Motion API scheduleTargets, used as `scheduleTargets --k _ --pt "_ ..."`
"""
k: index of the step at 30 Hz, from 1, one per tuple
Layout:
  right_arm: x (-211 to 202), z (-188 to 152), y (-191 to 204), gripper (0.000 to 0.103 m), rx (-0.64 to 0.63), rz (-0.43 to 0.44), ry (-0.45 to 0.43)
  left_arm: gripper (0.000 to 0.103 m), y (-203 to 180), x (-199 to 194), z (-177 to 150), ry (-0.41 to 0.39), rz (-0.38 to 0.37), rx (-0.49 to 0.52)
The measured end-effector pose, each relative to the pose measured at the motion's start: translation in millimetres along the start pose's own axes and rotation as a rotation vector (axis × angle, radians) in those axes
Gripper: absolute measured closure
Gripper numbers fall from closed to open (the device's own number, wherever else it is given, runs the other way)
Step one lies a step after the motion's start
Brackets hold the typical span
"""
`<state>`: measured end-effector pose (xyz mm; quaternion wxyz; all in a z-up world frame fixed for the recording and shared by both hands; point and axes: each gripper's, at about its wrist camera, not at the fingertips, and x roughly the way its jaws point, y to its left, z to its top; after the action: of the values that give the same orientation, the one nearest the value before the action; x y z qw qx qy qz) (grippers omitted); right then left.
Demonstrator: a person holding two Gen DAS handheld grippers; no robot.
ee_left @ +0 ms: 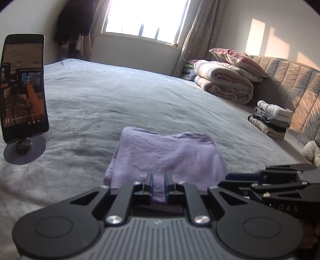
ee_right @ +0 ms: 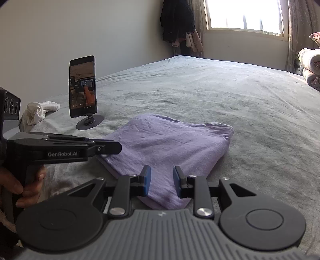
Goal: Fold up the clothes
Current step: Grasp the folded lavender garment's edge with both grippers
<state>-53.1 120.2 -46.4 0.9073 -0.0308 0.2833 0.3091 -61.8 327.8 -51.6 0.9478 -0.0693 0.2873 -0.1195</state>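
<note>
A grey bedspread [ee_left: 120, 96] covers the bed below a bright window [ee_left: 146, 18]. The folded purple garment [ee_right: 170, 144] lies on it at the near edge. The left gripper [ee_left: 159, 185] looks nearly clenched on the cloth's edge, though the contact is partly hidden. The right gripper [ee_right: 162, 180] is released over the garment. A phone [ee_right: 83, 86] stands beside it.

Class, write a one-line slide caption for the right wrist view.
Right tool open over the folded purple cloth on the bed, phone stand behind.
</note>
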Motion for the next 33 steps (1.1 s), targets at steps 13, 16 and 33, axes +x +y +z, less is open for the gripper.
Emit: scheduleTargets --k 13,16,33 --pt "-9 -18 -11 0.07 -0.005 -0.009 0.036 0.092 31 -16 1 0.044 0.055 -0.099" --pt "-15 -18 -16 0.07 0.017 -0.002 0.037 0.088 34 -23 7 0.01 0.037 -0.123" --pt "-6 -1 -68 0.058 0.278 0.058 0.045 0.042 53 17 29 -0.014 -0.019 -0.289"
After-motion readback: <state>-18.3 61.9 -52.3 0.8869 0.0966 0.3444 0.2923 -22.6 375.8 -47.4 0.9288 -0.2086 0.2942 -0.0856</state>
